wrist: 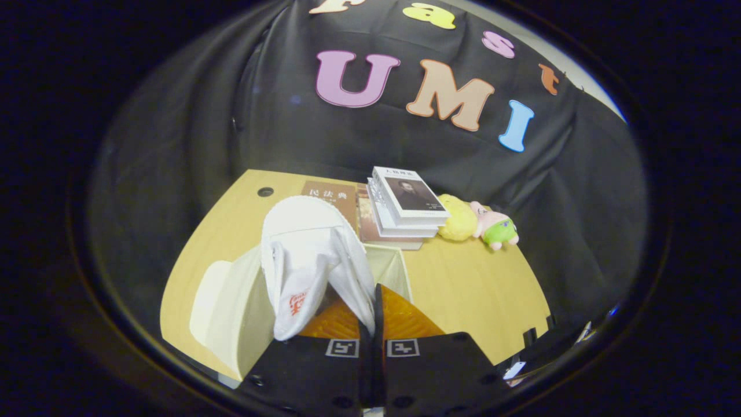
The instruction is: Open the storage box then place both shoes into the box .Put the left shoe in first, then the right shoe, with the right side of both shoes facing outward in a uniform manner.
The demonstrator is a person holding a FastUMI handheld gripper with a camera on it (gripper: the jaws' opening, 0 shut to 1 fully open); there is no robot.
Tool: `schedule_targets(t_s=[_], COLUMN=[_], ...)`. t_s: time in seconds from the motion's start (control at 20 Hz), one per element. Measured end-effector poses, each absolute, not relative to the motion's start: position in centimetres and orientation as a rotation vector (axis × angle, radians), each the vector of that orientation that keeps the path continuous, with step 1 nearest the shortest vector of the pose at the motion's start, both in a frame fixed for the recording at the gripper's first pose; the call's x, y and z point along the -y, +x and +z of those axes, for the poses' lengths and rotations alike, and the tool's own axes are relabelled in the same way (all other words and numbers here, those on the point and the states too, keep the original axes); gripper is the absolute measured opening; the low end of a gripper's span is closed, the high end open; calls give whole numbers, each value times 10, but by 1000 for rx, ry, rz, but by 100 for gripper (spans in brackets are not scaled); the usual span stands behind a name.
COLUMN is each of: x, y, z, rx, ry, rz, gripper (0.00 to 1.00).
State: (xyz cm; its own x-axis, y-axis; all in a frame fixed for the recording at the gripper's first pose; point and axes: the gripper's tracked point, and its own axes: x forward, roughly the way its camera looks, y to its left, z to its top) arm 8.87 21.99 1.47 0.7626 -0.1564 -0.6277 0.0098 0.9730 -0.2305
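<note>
Clenched on the fabric edge of a white canvas shoe [310, 263], the hand-held gripper [373, 315] holds it over the open cream storage box [243, 313] on the wooden tabletop [469, 295]; stacked books [405, 205] and plush toys [477, 223] lie beyond.

1. A stack of pale books [408, 202] is set at the far side of the wooden surface [480, 289]
2. A brown book [333, 200] is laid flat just beside the stack
3. A yellow plush toy [457, 219] is placed touching a pink and green plush toy [496, 227]
4. A round hole [265, 191] is seen in the surface's far corner
</note>
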Motion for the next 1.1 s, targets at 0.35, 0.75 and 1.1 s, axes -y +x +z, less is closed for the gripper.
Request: schedule_targets(t_s=[0.35, 0.75, 1.1], x=[-192, -185, -193], y=[103, 74, 61], z=[-61, -109, -85], rx=[-827, -1029, -1034], ry=[-222, -166, -89], rz=[-173, -186, -108], gripper=[4, 6, 31])
